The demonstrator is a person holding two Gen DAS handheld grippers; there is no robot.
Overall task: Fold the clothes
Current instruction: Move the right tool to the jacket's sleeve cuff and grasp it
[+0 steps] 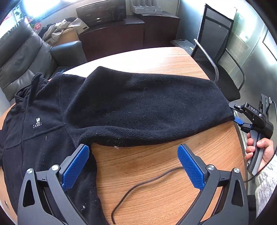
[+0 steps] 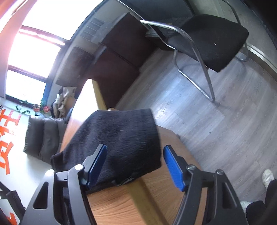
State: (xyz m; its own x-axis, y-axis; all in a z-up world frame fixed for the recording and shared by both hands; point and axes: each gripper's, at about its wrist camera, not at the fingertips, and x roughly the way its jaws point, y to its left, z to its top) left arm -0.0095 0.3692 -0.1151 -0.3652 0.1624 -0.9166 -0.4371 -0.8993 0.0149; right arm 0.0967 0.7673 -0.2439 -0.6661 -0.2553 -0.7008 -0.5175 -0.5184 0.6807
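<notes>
My left gripper [image 1: 133,166] and right gripper [image 2: 135,166] gape over the fleece [image 1: 121,107], spread on the table [image 1: 155,173], folding barely begun.

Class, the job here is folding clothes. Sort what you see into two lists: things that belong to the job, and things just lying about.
Belongs to the job:
- black fleece jacket
- wooden table
- left gripper, open
- right gripper, open at the sleeve end

Just lying about:
- black chair
- grey sofa
- microwave
- crumpled beige cloth

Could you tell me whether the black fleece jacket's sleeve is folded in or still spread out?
Spread out: the sleeve stretches sideways across the table, away from the jacket body, cuff at the table's edge.
</notes>
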